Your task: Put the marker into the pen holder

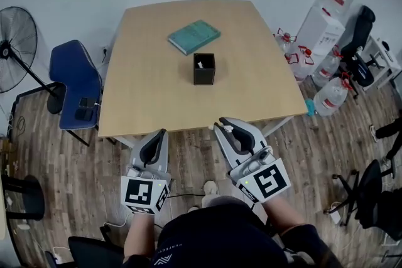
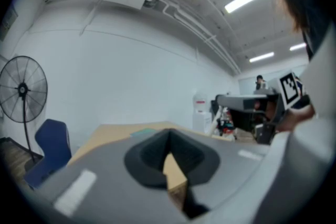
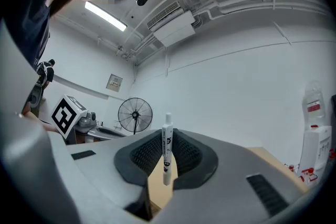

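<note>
A person stands at the 6 o'clock edge of a wooden table point(image 1: 151, 94), a gripper in each hand. Only the right gripper view shows the catch plainly: the right gripper point(image 3: 167, 150) pinches a white marker point(image 3: 167, 139) upright, its dark print too small to read. The left gripper point(image 2: 169, 140) has its jaws together on nothing. The head view alone shows the black pen holder point(image 1: 204, 69) at mid-table, well apart from the marker, with a teal book point(image 1: 194, 36) at its 11 o'clock.
</note>
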### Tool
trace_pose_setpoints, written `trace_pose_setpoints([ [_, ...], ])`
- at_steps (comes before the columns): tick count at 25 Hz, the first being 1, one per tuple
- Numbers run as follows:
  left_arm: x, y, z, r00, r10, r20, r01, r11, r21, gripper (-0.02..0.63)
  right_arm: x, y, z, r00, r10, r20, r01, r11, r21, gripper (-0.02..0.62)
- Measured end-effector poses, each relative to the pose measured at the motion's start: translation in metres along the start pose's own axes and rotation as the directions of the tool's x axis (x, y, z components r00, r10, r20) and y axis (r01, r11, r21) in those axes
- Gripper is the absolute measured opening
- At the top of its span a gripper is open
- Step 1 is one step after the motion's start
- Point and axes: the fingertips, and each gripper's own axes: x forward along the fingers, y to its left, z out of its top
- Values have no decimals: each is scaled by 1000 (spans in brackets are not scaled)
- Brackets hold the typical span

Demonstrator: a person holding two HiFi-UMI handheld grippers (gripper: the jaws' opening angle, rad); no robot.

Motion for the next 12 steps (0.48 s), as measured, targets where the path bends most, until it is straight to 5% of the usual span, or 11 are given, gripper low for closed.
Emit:
trace_pose_setpoints([
  [12,81,7,-11,998,54,-39,-54,998,-19,3,44,-75,-19,998,56,25,-57,998,38,46],
])
